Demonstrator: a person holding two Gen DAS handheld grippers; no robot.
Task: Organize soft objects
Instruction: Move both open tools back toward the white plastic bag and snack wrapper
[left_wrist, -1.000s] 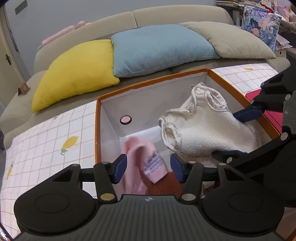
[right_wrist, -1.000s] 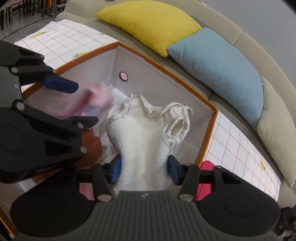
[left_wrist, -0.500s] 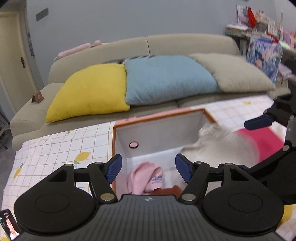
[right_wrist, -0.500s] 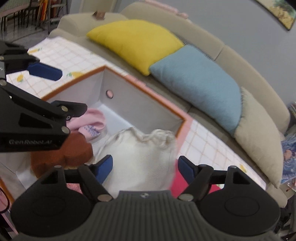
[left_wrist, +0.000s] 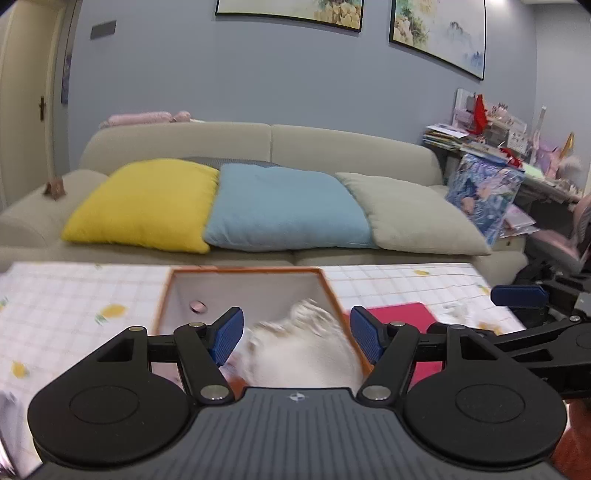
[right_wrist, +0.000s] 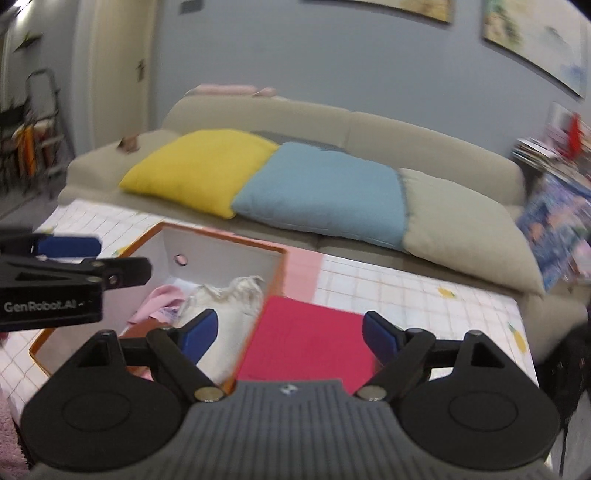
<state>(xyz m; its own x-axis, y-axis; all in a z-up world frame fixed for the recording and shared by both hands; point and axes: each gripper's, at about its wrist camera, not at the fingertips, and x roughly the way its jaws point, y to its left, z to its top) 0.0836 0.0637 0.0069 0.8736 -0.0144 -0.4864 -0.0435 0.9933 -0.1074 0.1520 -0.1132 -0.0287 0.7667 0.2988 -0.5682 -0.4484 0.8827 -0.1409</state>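
Note:
An orange-rimmed white box (left_wrist: 240, 291) (right_wrist: 221, 254) stands on the tiled table. Inside it lie a cream cloth (left_wrist: 306, 354) (right_wrist: 229, 310), a pink cloth (right_wrist: 162, 302) and a brown item (right_wrist: 147, 328). My left gripper (left_wrist: 297, 338) is open and empty above the box; it also shows in the right wrist view (right_wrist: 70, 245). My right gripper (right_wrist: 290, 338) is open and empty above a red cloth (right_wrist: 314, 343) (left_wrist: 399, 314) lying on the table right of the box; its blue fingertip (left_wrist: 519, 295) shows at the right of the left wrist view.
A beige sofa (left_wrist: 258, 147) behind the table holds a yellow pillow (left_wrist: 144, 203), a blue pillow (left_wrist: 284, 210) and a grey pillow (left_wrist: 417, 218). The table wears a lemon-print checked cover (left_wrist: 74, 306). A cluttered desk (left_wrist: 517, 155) and pink chair (left_wrist: 569, 243) stand at right.
My right gripper opened and let go of the cream cloth, which now lies in the box. Both grippers lifted up and back from the box; the pink cloth stays inside.

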